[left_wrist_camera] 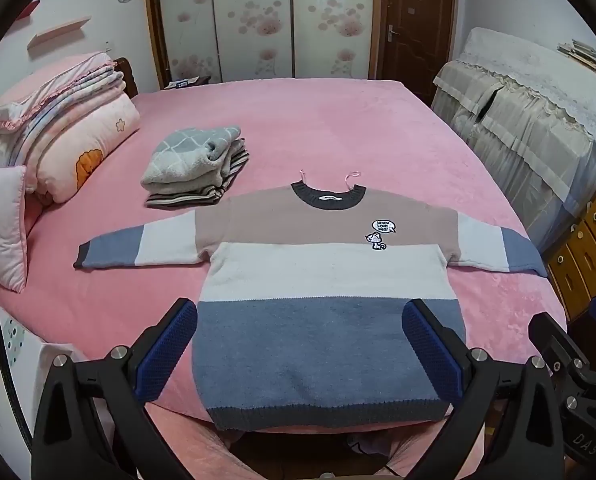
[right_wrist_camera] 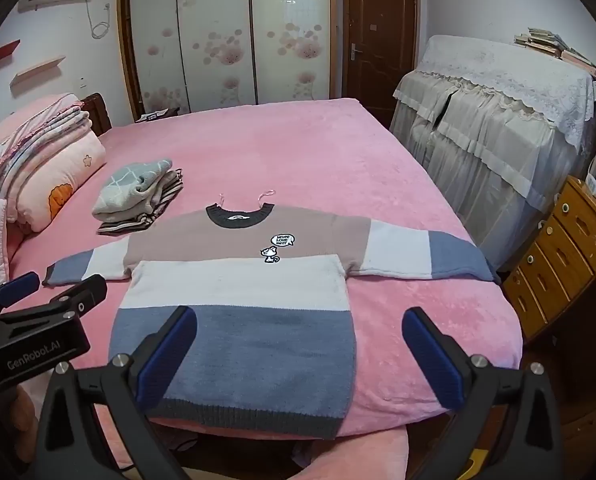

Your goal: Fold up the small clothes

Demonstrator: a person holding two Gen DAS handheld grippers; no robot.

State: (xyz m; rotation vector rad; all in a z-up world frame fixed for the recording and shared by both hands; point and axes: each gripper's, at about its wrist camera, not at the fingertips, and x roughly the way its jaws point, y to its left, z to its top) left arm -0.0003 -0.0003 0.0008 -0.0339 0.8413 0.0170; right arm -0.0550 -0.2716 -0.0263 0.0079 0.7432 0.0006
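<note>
A small striped sweater (left_wrist_camera: 326, 280) in tan, white and blue lies flat, face up, on the pink bed (left_wrist_camera: 338, 128), sleeves spread to both sides, hem at the near edge. It also shows in the right wrist view (right_wrist_camera: 238, 292). My left gripper (left_wrist_camera: 300, 344) is open and empty, held above the sweater's blue hem band. My right gripper (right_wrist_camera: 300, 352) is open and empty, above the hem's right side. The left gripper's body (right_wrist_camera: 34, 320) shows at the left of the right wrist view.
A stack of folded clothes (left_wrist_camera: 196, 168) sits on the bed beyond the left sleeve. Folded quilts and pillows (left_wrist_camera: 58, 128) lie at the left. A cloth-covered cabinet (left_wrist_camera: 530, 120) and a wooden drawer unit (right_wrist_camera: 562, 256) stand at the right.
</note>
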